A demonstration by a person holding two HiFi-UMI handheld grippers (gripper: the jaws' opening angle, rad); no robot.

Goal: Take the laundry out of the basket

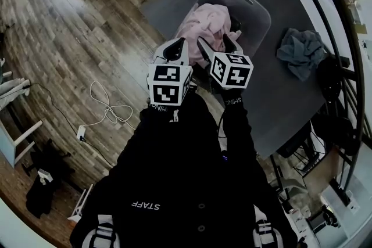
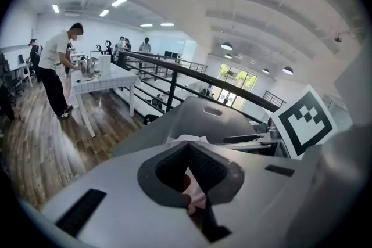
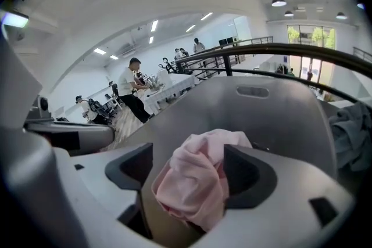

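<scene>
A pink garment (image 1: 203, 23) bulges up out of the grey laundry basket (image 1: 256, 14), which stands on a dark grey table (image 1: 279, 101). Both grippers sit side by side at the basket's near edge. My left gripper (image 1: 174, 49) has its jaws drawn together, and a fold of the pink garment (image 2: 197, 197) shows pinched between them. My right gripper (image 3: 189, 168) stands open. A bunch of the pink garment (image 3: 195, 183) lies loosely between its pads and leans on the right one. The basket's far wall (image 3: 261, 107) rises behind it.
A crumpled grey-blue cloth (image 1: 302, 52) lies on the table to the right of the basket. A black railing (image 1: 343, 67) runs along the table's far side. A white cable (image 1: 107, 107) lies on the wooden floor at left. A person (image 2: 58, 67) stands at a far white table.
</scene>
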